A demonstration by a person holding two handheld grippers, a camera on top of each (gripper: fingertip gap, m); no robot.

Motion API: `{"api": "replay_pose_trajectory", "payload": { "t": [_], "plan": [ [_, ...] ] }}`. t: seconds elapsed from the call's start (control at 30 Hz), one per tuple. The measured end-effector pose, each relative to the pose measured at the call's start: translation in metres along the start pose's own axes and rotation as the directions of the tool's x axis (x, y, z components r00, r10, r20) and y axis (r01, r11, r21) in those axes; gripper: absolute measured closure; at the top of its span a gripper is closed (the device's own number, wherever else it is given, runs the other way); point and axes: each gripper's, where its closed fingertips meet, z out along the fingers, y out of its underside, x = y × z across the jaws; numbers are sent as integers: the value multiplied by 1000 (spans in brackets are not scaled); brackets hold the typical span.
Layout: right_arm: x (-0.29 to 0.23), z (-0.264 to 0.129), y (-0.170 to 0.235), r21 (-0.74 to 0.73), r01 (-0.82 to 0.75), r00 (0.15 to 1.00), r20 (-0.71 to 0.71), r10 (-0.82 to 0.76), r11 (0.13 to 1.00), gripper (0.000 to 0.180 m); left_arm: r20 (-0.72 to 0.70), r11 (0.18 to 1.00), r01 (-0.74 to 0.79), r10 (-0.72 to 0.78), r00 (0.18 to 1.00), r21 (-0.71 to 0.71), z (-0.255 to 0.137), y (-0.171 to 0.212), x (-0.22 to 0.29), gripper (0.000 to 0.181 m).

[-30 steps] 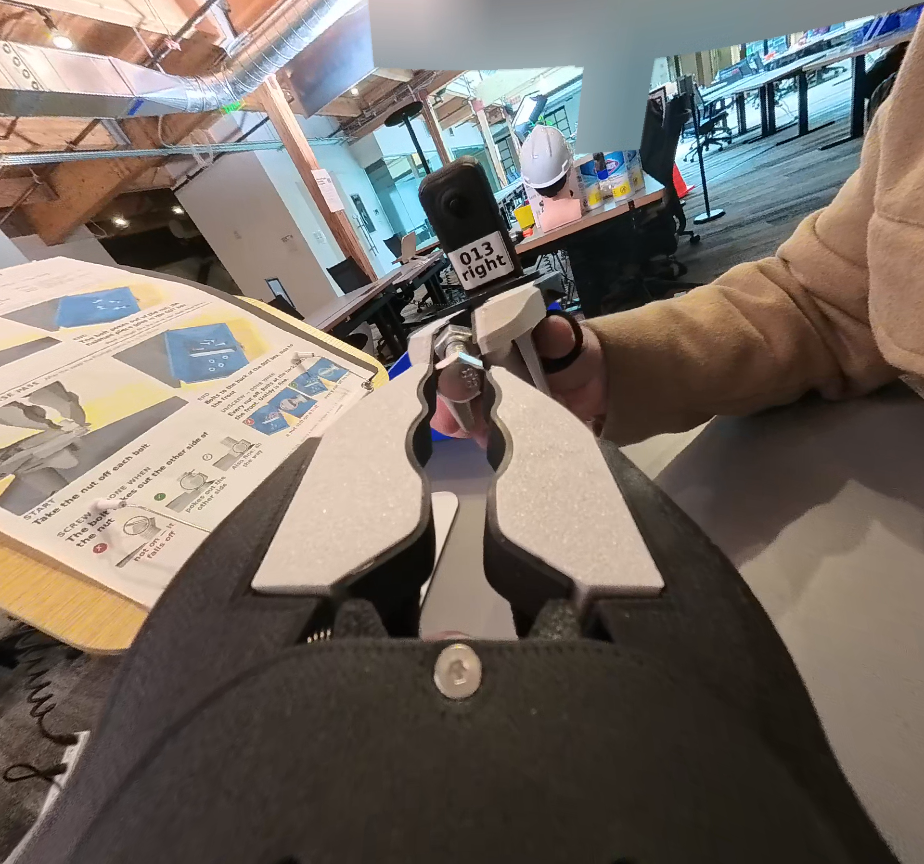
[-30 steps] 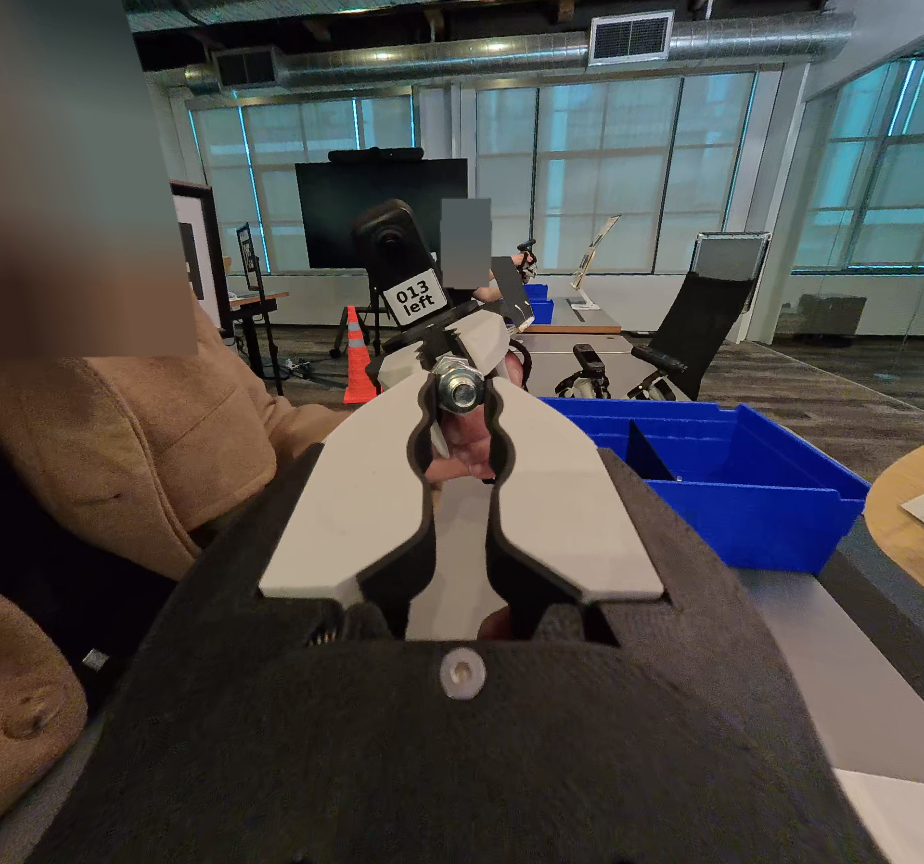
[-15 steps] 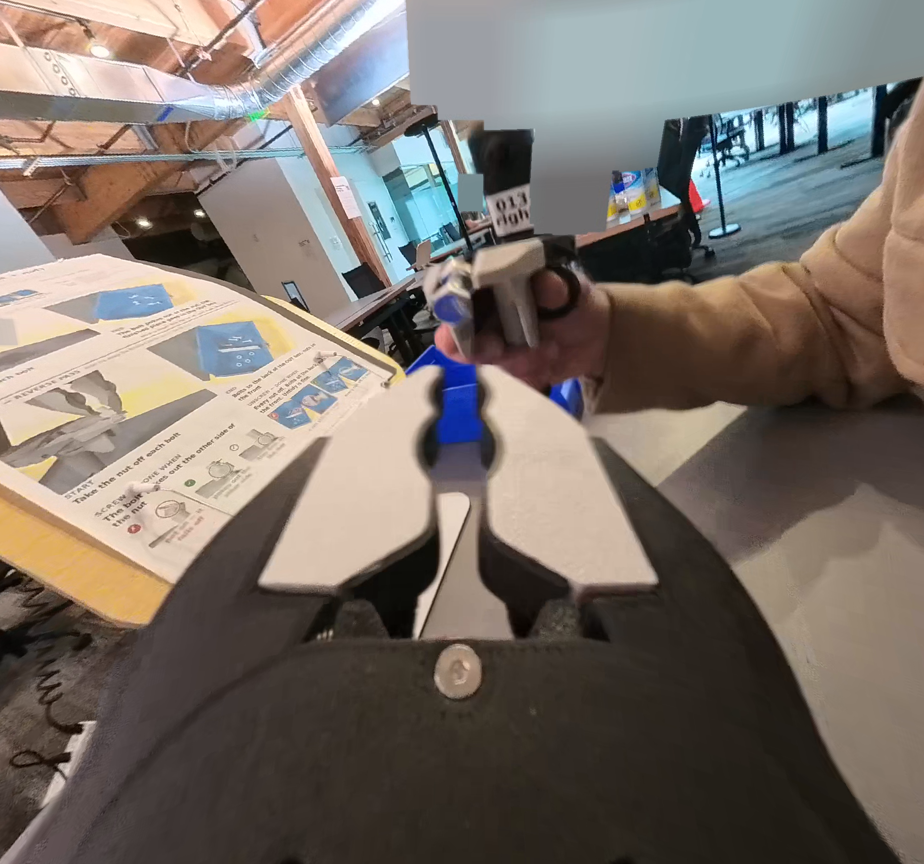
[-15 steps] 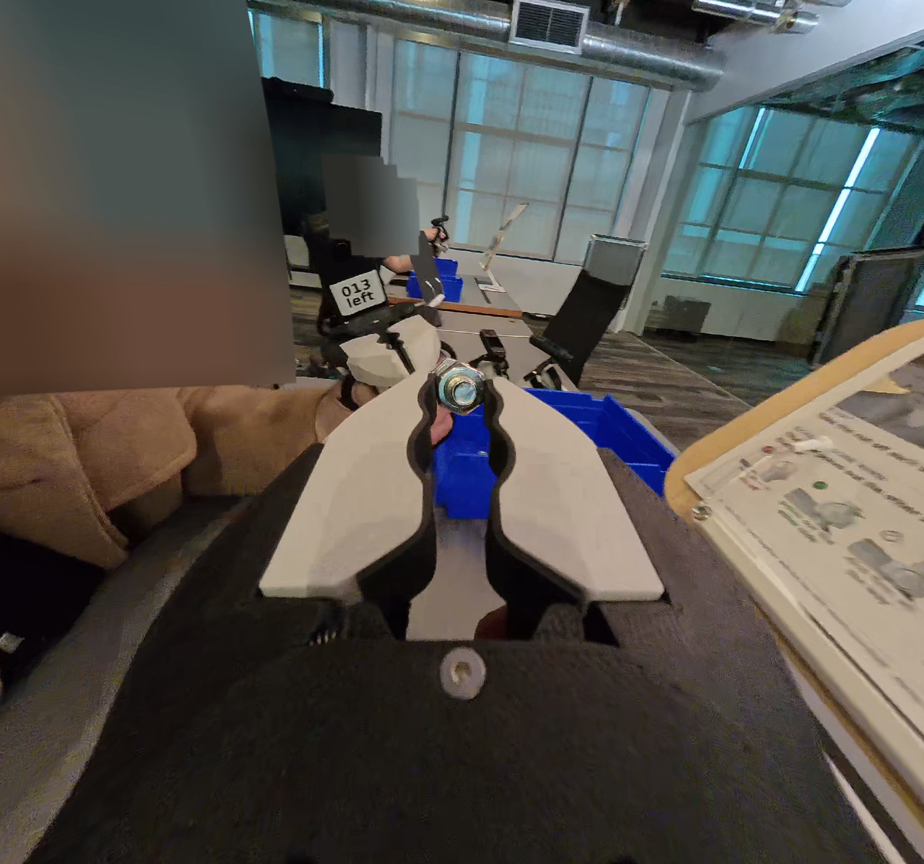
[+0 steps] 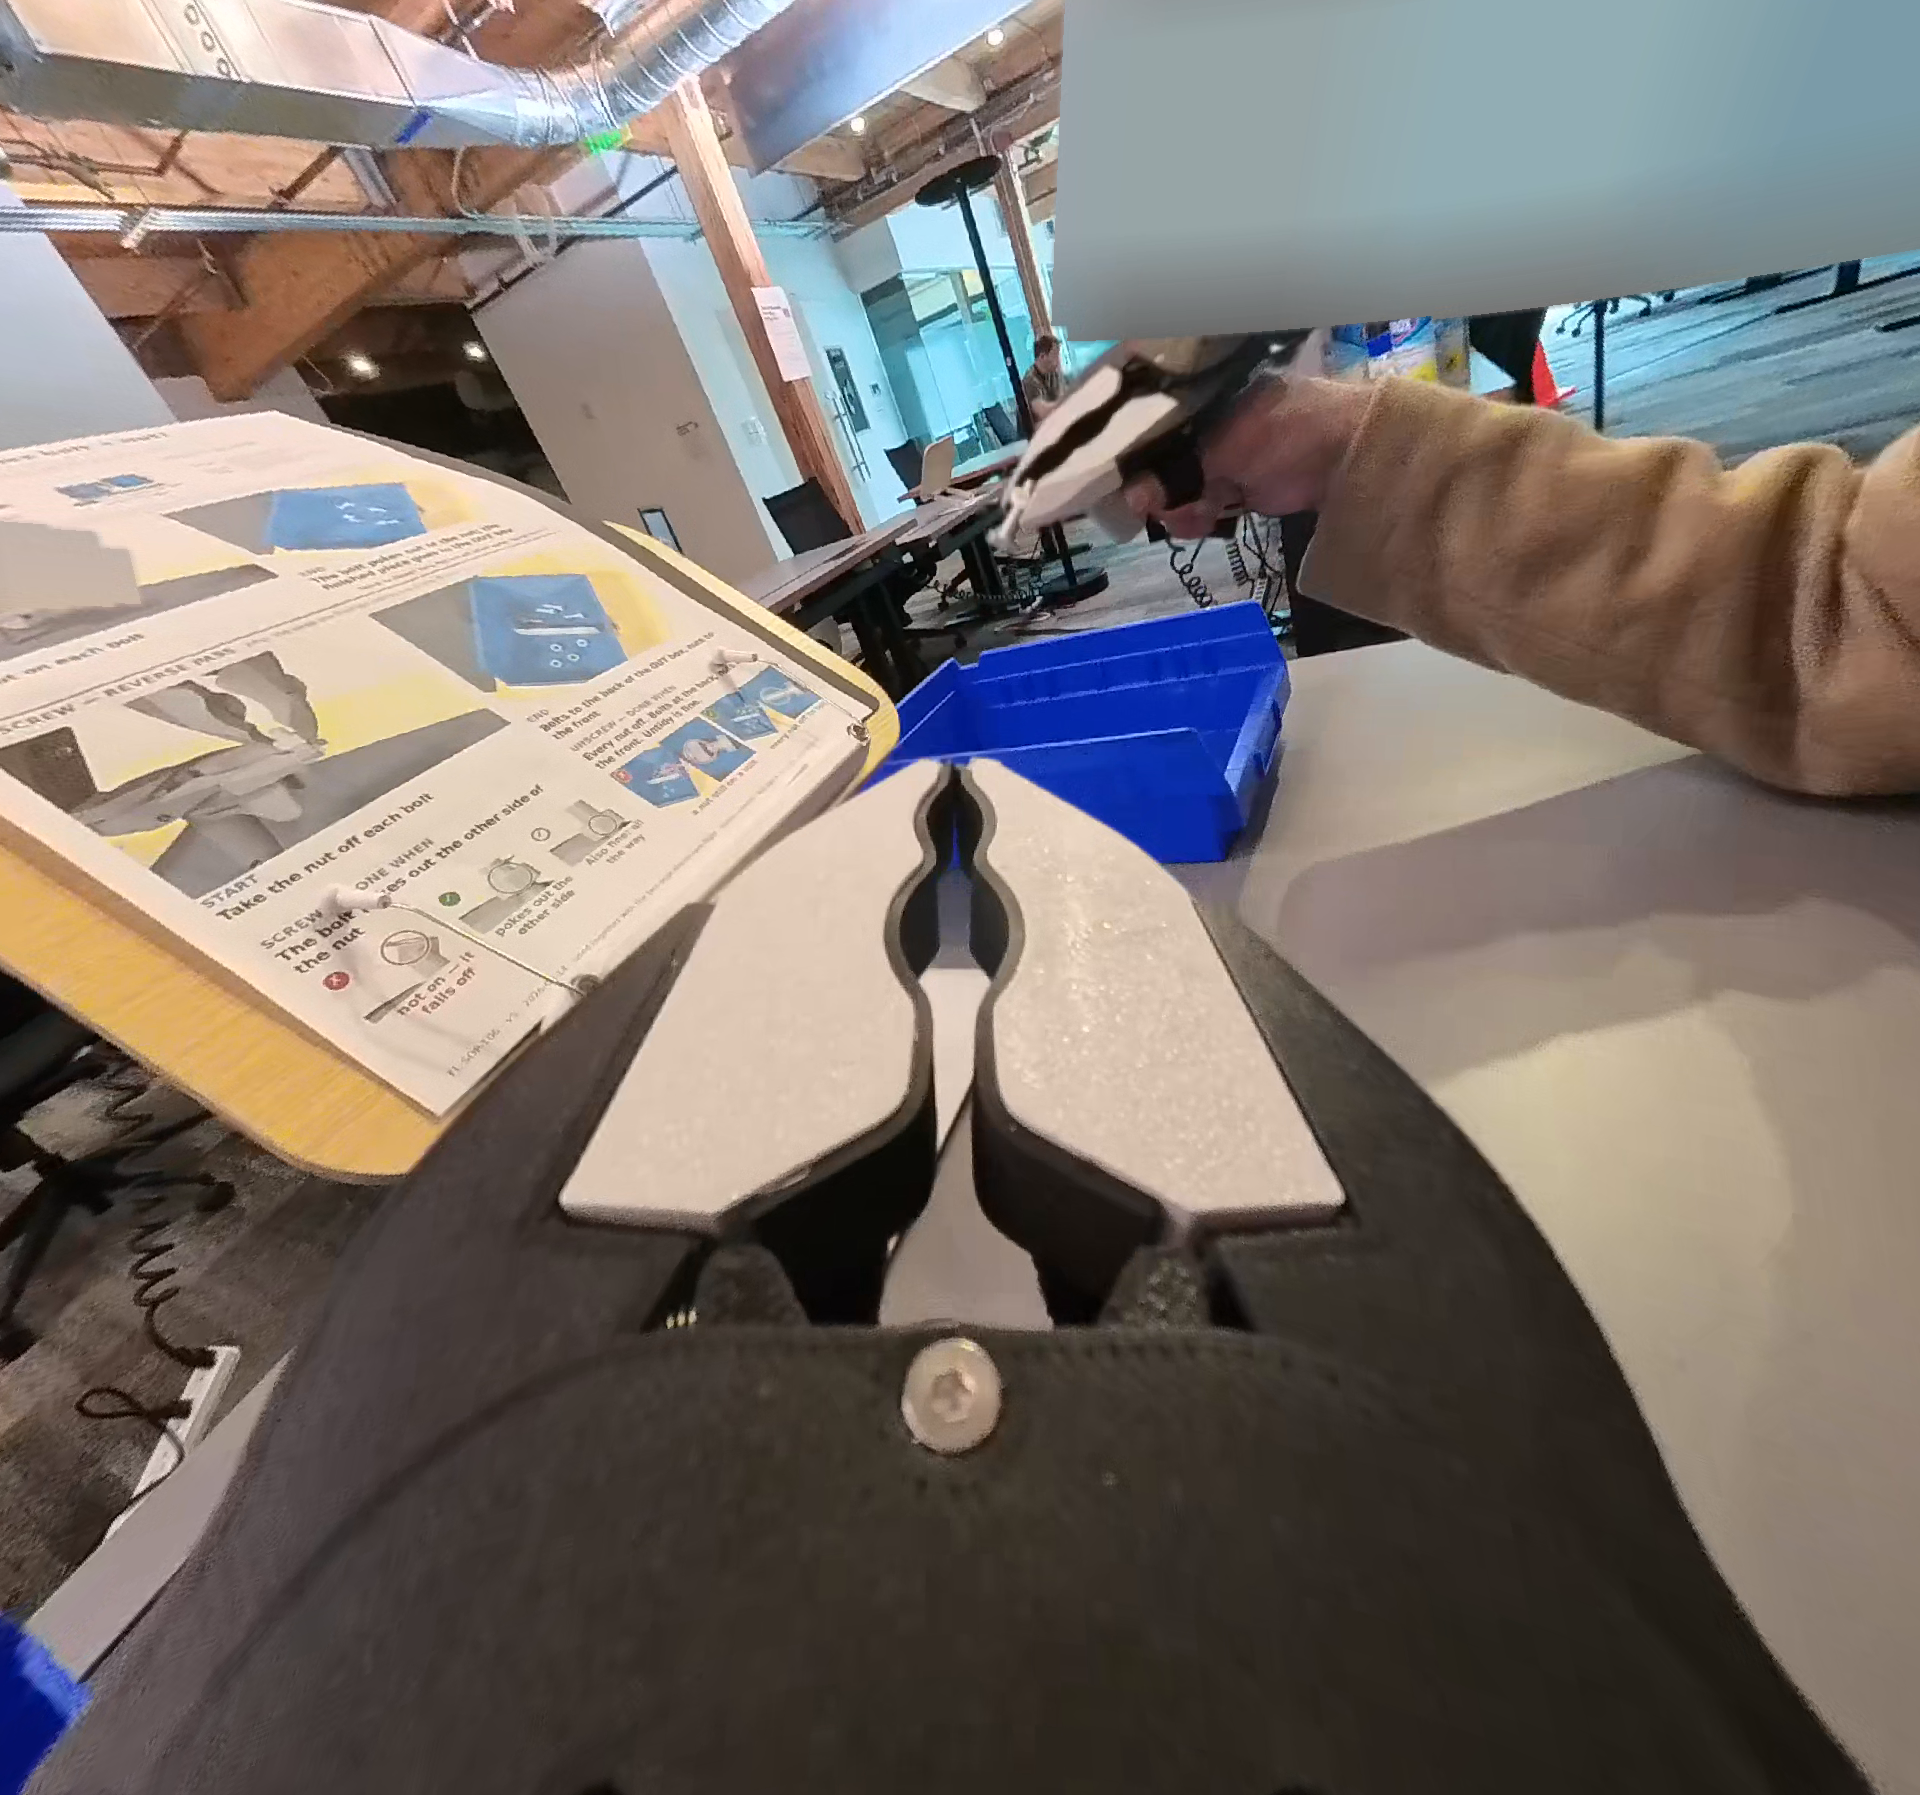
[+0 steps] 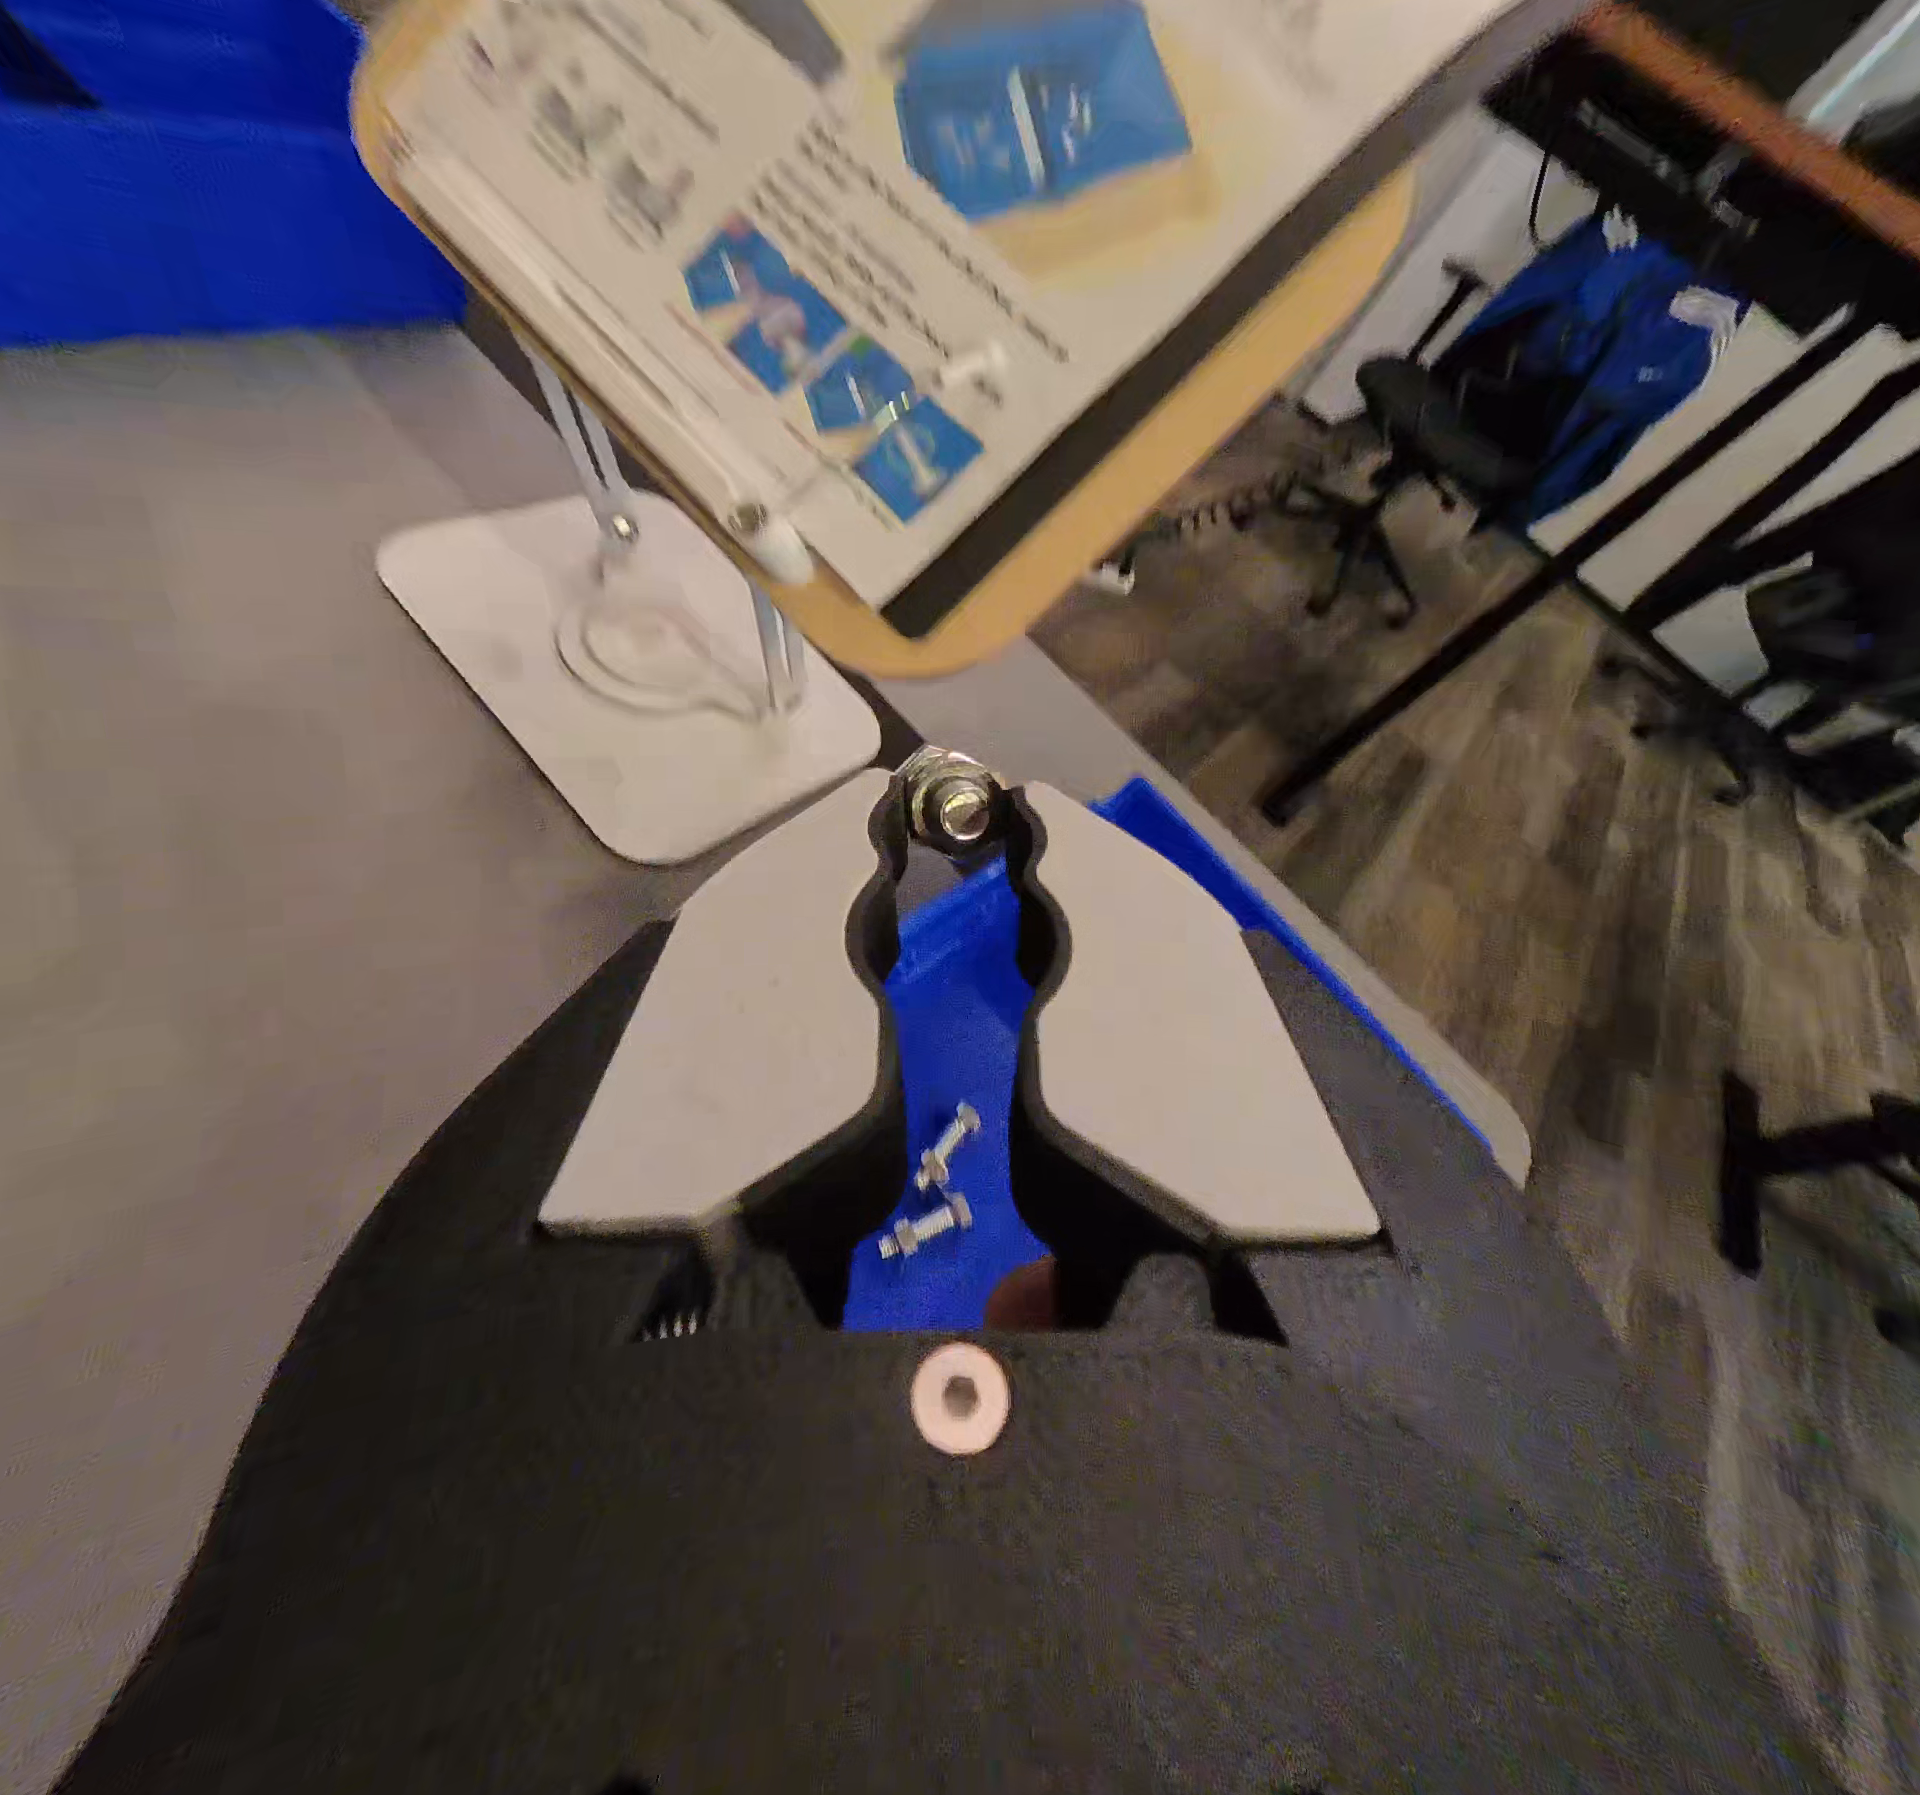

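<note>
Two grippers: left gripper (image 5: 953, 789) has jaws closed on nothing, low over the grey tabletop (image 5: 1621, 1070). Right gripper (image 6: 951, 795) pinches a bolt with nut (image 6: 951, 807) at the very tips, above a blue bin (image 6: 940, 1028) holding two loose bolts (image 6: 930, 1195). Risk: shallow tip grip, so the bolt could twist out and miss the bin. The instruction board (image 6: 831, 218) and its stand base (image 6: 623, 644) crowd the far side; tabletop edge and floor lie right.
</note>
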Motion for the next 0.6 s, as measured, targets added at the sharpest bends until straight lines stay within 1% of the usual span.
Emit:
{"api": "replay_pose_trajectory", "payload": {
  "t": [0.1, 0.17, 0.27, 0.33, 0.4, 0.6],
  "plan": [
    [13, 17, 58, -206, -39, 999, -23, 35, 978, 162, -5, 1000, 3, -3, 1000, -16, 4, 4, 2, 181],
    [15, 33, 87, -292, -56, 998, -37, 48, 955, 162, -10, 1000, 8, -8, 1000, -25, 5, 7, 2, 181],
    [19, 53, 130, -426, -38, 997, -77, 6, 904, 161, -10, 999, 9, -9, 1000, -34, 4, 10, 2, 181],
    [27, 58, 154, -495, -44, 991, -132, -25, 868, 162, -3, 999, 7, -7, 1000, -38, 4, 10, 0, 181],
    [35, 61, 172, -533, -63, 984, -175, -37, 844, 162, 0, 999, 9, -9, 1000, -39, 2, 11, -2, 181],
    [37, 68, 203, -583, -128, 978, -207, 6, 803, 161, 34, 999, 13, -12, 999, -37, -5, 11, -11, 181]
  ]
}}
